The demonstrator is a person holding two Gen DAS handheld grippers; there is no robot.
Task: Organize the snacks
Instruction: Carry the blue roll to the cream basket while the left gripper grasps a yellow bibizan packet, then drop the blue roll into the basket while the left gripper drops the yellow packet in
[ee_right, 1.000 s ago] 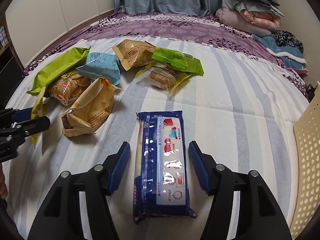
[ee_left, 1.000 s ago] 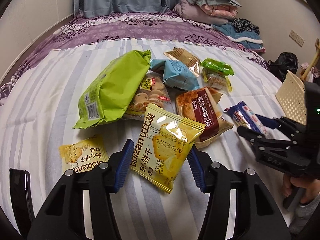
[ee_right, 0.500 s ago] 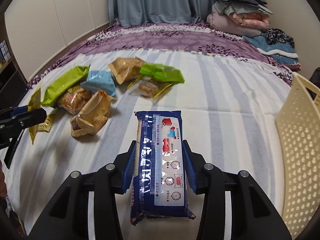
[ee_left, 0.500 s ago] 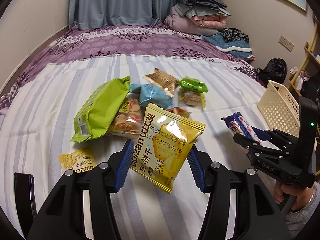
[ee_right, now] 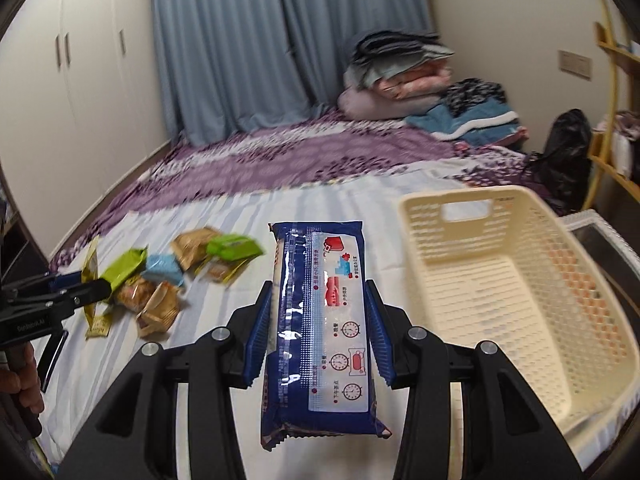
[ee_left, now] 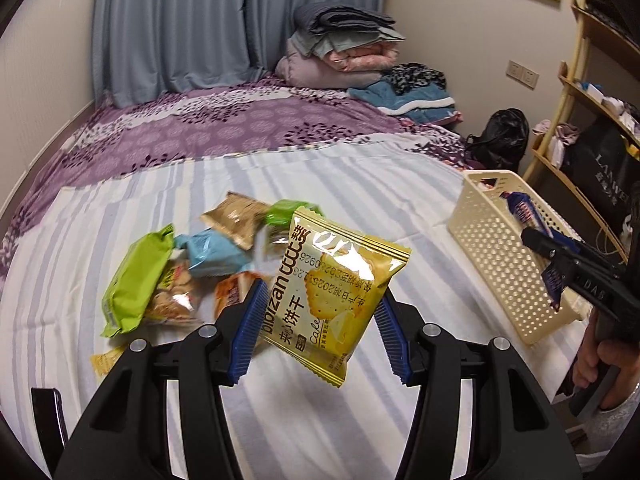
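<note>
My left gripper [ee_left: 320, 308] is shut on a yellow cracker packet [ee_left: 332, 280] and holds it in the air above the striped bed. In the right wrist view my right gripper [ee_right: 318, 300] is shut on a long blue biscuit packet [ee_right: 324, 360], held lengthwise just left of the cream perforated basket [ee_right: 448, 196]. The basket [ee_left: 496, 248] stands at the bed's right edge, and nothing shows inside it. The left wrist view shows the right gripper [ee_left: 560, 256] with the blue packet [ee_left: 524, 210] over the basket's near side. Several snack packets [ee_left: 212, 252] lie in a pile on the bed.
The pile has a big green bag [ee_left: 136, 280], a brown packet [ee_left: 236, 216] and a small green one [ee_left: 288, 210]. A small yellow packet [ee_left: 106, 360] lies apart. Folded bedding [ee_left: 340, 52] is stacked at the far end. A wooden shelf [ee_left: 580, 128] and a black bag [ee_left: 500, 136] stand right of the bed.
The right gripper closed on the blue packet and lifted it off the bed toward the basket. The left gripper rose with the yellow packet and swung right.
</note>
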